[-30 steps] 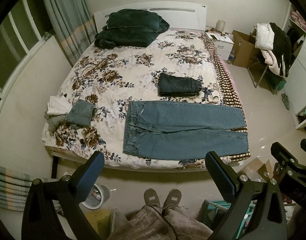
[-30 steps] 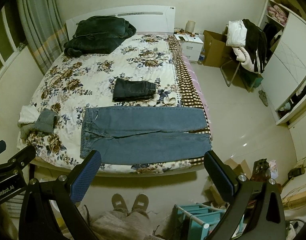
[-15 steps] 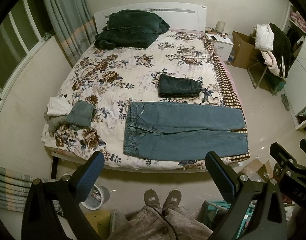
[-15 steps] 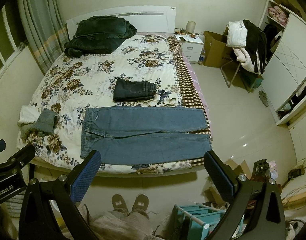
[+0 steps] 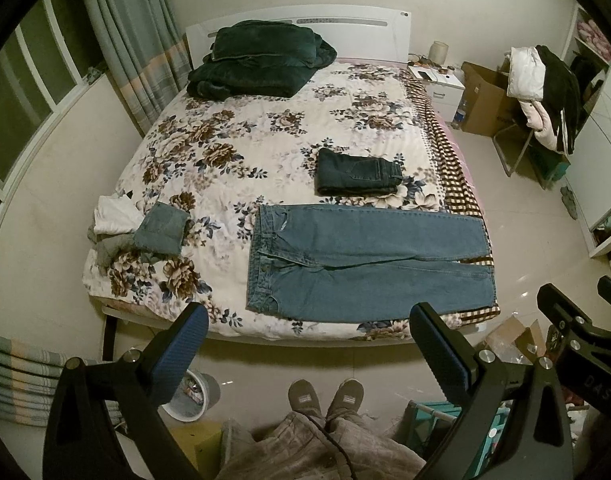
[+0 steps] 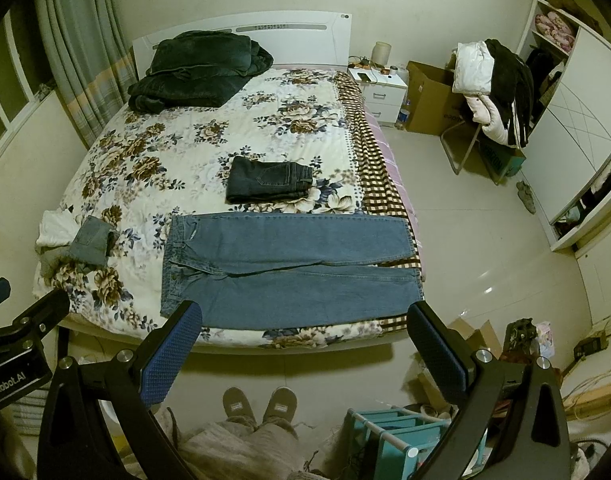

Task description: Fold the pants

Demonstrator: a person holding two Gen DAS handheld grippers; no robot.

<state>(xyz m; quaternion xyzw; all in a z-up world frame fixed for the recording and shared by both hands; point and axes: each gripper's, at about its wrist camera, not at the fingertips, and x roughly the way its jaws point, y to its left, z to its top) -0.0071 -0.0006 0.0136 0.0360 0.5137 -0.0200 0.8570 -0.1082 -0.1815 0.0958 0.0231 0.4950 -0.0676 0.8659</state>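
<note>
Light blue jeans (image 5: 365, 260) lie spread flat along the near edge of the floral bed, waistband to the left and legs to the right; they also show in the right wrist view (image 6: 289, 268). My left gripper (image 5: 309, 340) is open and empty, held high above the floor in front of the bed. My right gripper (image 6: 305, 336) is open and empty at the same height. Both are well short of the jeans.
Folded dark jeans (image 5: 357, 172) lie behind the blue pair. A small clothes pile (image 5: 141, 232) sits at the bed's left corner, a dark green blanket (image 5: 261, 60) at the headboard. A nightstand (image 6: 383, 92), boxes, a laden chair (image 6: 493, 92) and a teal rack (image 6: 389, 432) stand at the right.
</note>
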